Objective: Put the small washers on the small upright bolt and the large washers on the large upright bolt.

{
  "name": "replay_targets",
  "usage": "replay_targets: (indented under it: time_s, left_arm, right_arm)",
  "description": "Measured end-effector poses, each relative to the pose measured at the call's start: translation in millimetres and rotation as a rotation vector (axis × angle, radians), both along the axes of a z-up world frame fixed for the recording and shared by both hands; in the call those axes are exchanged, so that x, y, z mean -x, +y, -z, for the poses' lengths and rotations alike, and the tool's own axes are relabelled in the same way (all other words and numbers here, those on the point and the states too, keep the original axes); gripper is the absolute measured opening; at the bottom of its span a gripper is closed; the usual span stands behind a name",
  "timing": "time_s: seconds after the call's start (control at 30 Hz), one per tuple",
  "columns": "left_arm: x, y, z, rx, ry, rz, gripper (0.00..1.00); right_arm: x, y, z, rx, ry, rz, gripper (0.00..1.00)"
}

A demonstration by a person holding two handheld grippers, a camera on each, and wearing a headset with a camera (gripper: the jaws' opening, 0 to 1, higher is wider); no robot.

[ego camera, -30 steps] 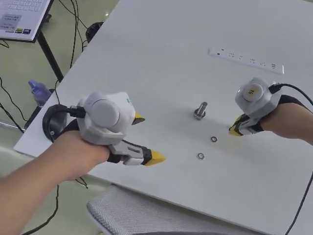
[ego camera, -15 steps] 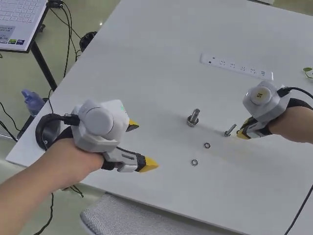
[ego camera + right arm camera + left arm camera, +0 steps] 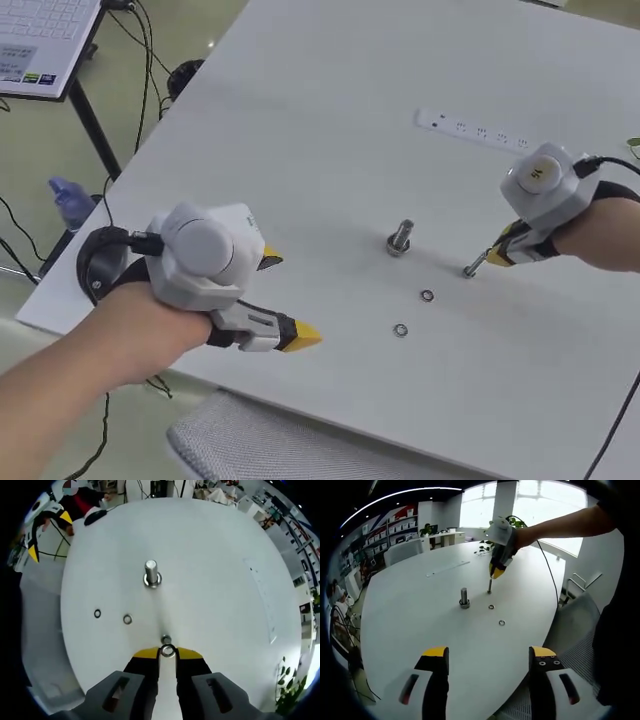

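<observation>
White table [image 3: 330, 120]: we note right gripper [image 3: 497, 258] pinching a washer [image 3: 168, 651] atop small bolt [image 3: 490, 586]; left gripper [image 3: 487, 655] released, near-left.

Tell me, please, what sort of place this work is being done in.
Probably an open-plan office or lab: a large white oval table carries a white power strip, an open laptop sits on a stand beside it, and bright windows and potted plants show beyond.

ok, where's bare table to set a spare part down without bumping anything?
Free: the wide stretch between the left gripper and the large bolt; also the table between that bolt and the power strip. Crowded: by the right gripper, which grips the small bolt next to two washers.
</observation>
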State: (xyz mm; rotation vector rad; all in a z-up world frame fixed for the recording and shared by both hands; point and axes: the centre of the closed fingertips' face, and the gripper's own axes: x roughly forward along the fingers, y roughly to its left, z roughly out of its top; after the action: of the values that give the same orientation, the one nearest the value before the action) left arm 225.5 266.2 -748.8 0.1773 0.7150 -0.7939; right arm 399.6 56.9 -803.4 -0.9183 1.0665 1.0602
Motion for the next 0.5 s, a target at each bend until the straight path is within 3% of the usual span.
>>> replay_targets:
  time_s: [0.5]
  left_arm:
    - [-2.9, 2.7, 3.6, 0.0, 0.006, -0.013, 0.63]
  right_arm:
    - [-2.6, 0.8, 12.4, 0.02, 0.025, -0.01, 0.12]
